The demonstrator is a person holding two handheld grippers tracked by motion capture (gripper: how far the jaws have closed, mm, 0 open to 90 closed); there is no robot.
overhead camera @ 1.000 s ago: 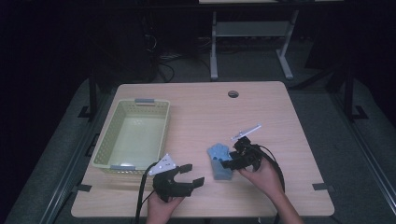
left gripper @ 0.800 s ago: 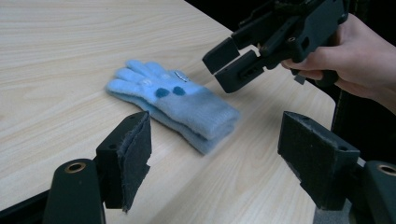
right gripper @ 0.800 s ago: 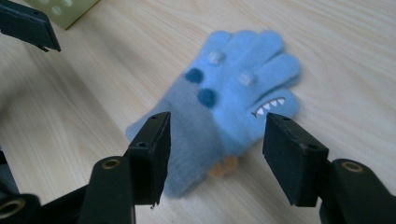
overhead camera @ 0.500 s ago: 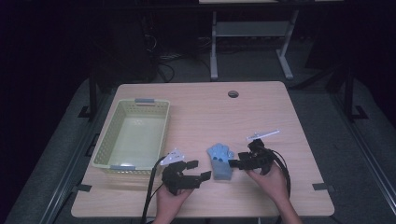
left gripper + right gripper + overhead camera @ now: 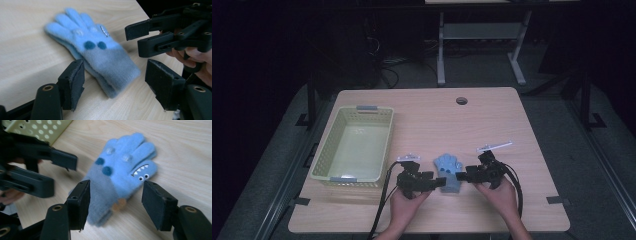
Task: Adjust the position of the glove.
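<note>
Under dark room: pale wooden table [image 5: 492, 125], black floor [image 5: 562, 90].

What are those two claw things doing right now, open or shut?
Left gripper: open, jaws just closing a little around the blue glove's cuff, not gripping.
Right gripper: open astride the glove, holding nothing.
</note>
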